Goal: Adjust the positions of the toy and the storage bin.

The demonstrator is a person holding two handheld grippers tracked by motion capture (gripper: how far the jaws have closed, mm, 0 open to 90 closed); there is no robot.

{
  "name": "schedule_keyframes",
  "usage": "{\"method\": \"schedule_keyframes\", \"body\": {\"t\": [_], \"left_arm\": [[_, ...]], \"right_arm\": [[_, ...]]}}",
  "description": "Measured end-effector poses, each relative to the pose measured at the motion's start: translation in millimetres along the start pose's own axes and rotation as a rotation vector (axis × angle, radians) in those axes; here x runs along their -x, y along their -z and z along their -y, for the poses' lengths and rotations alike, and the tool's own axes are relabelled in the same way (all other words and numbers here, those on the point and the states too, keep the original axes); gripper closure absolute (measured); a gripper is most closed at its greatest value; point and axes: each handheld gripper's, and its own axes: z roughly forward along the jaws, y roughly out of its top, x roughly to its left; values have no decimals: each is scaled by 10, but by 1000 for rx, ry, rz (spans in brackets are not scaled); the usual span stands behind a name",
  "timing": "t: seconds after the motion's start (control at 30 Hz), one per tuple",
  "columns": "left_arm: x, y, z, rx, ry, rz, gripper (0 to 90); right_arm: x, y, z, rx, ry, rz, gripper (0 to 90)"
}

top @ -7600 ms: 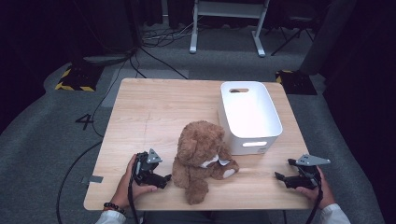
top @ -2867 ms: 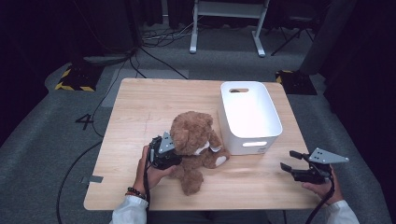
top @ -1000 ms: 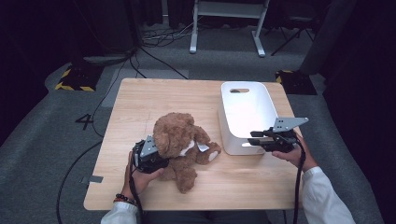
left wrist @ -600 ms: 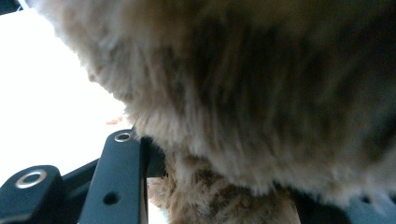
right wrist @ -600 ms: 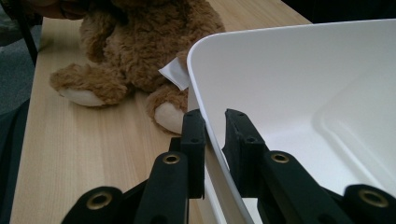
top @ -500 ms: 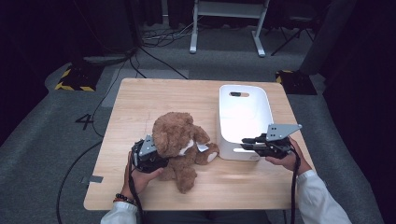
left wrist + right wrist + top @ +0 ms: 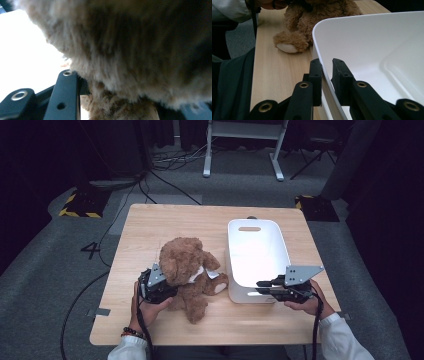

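A brown teddy bear (image 7: 192, 270) sits on the wooden table (image 7: 160, 225), left of a white bin (image 7: 252, 222). My left gripper (image 7: 169, 291) presses into the bear's left side and is shut on it. In the left gripper view, fur (image 7: 140, 50) bulges between the jaws of that gripper (image 7: 120, 102). My right gripper (image 7: 261, 287) is at the bin's near right corner. In the right gripper view, the gripper (image 7: 327, 65) straddles the bin's rim (image 7: 374, 17), one jaw outside and one inside, shut on it. The bear's paw (image 7: 289, 46) lies just beyond.
The bin stands close to the table's right and front edges. A person's hands and white sleeve (image 7: 340, 340) come in at the bottom. Cables and a white stand (image 7: 240, 150) are on the floor behind the table. Bare wood lies at the back left.
My right gripper has moved down and left from above the bin's right side onto its near rim. The bin sits slightly farther left. The left gripper and bear have stayed put for the last second.
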Motion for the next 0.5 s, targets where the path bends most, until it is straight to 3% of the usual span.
{"method": "schedule_keyframes", "body": {"t": [0.13,0.5], "left_arm": [[-2,-13,-8,5,7,-22,566],[-43,-47,-19,18,25,-26,570]], "right_arm": [[-69,8,4,8,4,-7,783],[-188,-13,-29,10,16,-26,781]]}}
